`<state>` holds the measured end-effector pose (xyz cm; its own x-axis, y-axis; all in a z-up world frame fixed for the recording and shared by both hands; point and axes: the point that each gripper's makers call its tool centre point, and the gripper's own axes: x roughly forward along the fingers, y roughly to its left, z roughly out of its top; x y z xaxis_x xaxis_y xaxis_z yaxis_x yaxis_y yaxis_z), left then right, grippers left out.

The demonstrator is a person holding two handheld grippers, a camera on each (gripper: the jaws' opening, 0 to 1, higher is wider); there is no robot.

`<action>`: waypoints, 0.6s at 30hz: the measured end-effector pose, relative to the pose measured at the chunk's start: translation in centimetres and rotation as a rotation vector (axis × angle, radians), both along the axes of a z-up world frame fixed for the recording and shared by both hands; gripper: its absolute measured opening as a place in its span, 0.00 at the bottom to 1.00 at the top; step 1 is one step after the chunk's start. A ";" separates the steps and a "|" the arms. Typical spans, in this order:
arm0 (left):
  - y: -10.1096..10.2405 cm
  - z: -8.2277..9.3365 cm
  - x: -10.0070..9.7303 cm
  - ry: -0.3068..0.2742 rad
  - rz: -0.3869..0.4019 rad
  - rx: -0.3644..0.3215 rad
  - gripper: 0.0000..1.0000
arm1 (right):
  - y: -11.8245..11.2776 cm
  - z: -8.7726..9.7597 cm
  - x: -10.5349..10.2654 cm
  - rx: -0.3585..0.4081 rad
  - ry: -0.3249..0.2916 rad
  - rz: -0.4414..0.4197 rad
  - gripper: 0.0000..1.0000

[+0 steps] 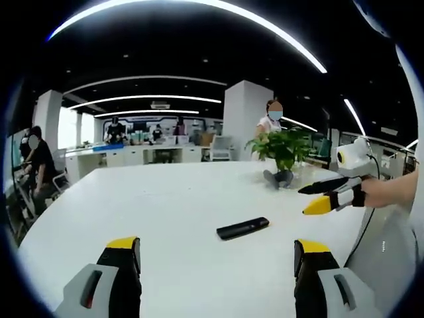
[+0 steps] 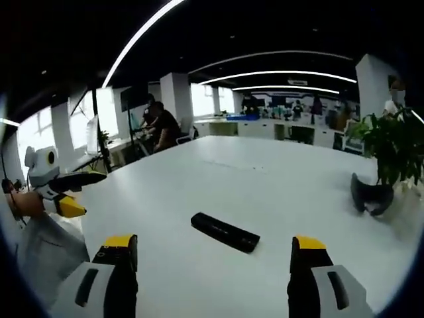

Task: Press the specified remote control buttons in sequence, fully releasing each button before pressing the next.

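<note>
The remote control point(image 1: 242, 228) point(image 2: 224, 232) lies flat on the white desk point(image 1: 172, 199) point(image 2: 265, 179), just ahead of both grippers and touched by neither. It is a slim black bar, matte, with rounded ends; its buttons are too small to make out. The left hand-held gripper point(image 1: 216, 255) has its yellow-tipped jaws spread wide with nothing between them. The right hand-held gripper point(image 2: 213, 255) is likewise spread and empty. In the left gripper view the right one comes in from the side, its jaws slightly parted.

The likely trouble: the desk top looks smooth and glossy, so a slanted push could make the light remote slide or spin. A broad jaw tip could also catch two buttons at once. A potted plant point(image 1: 285, 156) point(image 2: 387, 159) in a dark pot stands well beyond.
</note>
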<state>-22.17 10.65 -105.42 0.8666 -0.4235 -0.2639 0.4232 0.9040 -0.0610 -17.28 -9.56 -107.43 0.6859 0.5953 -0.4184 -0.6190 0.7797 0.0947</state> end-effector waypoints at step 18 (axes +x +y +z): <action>0.0 -0.1 0.0 -0.003 -0.011 0.000 1.00 | -1.0 0.9 -3.4 0.067 0.000 -0.065 0.95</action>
